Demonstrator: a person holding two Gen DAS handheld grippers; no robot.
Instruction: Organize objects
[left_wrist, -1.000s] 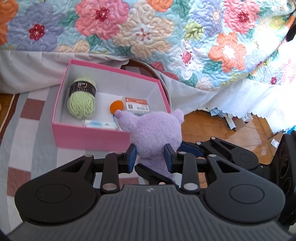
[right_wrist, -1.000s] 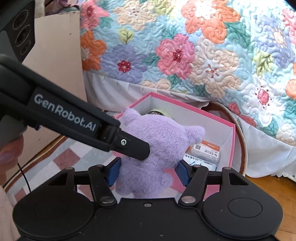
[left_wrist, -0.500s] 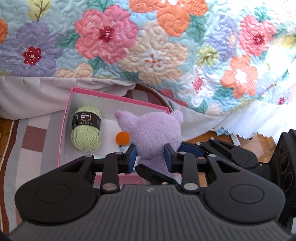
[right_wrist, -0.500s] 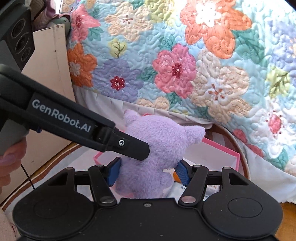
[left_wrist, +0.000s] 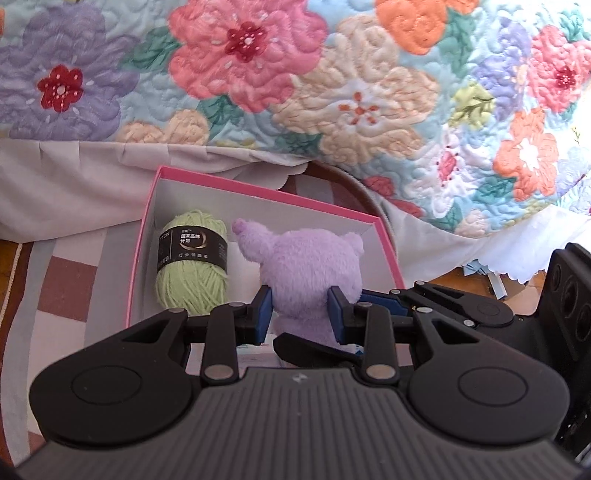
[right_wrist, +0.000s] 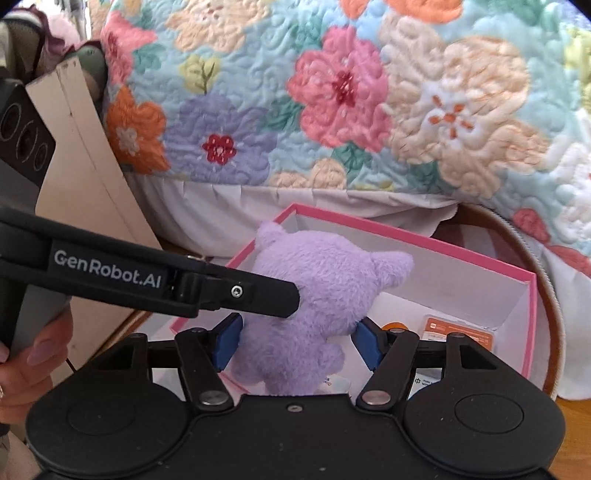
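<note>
A purple plush toy (left_wrist: 306, 266) hangs upright over the inside of an open pink box (left_wrist: 258, 192), back toward both cameras. My left gripper (left_wrist: 301, 310) is shut on its lower body, blue pads pressing both sides. My right gripper (right_wrist: 297, 343) straddles the plush toy (right_wrist: 325, 280) from the other side. Its jaws are opening: the left pad still brushes the fur, the right pad stands a little off it. The left gripper's black finger (right_wrist: 240, 291) crosses the plush. A green yarn ball (left_wrist: 192, 262) lies in the box's left part. A small orange-and-white carton (right_wrist: 458, 332) lies at the right.
A floral quilt (left_wrist: 332, 92) and white bed skirt (left_wrist: 74, 177) hang just behind the pink box (right_wrist: 406, 236). A checked rug (left_wrist: 62, 288) lies under it. Cardboard (right_wrist: 85, 155) leans at the left of the right wrist view. A hand (right_wrist: 29, 354) holds the left gripper.
Both grippers carried the plush forward and slightly down, from in front of the box to over its inside. The right gripper's jaws have widened a little.
</note>
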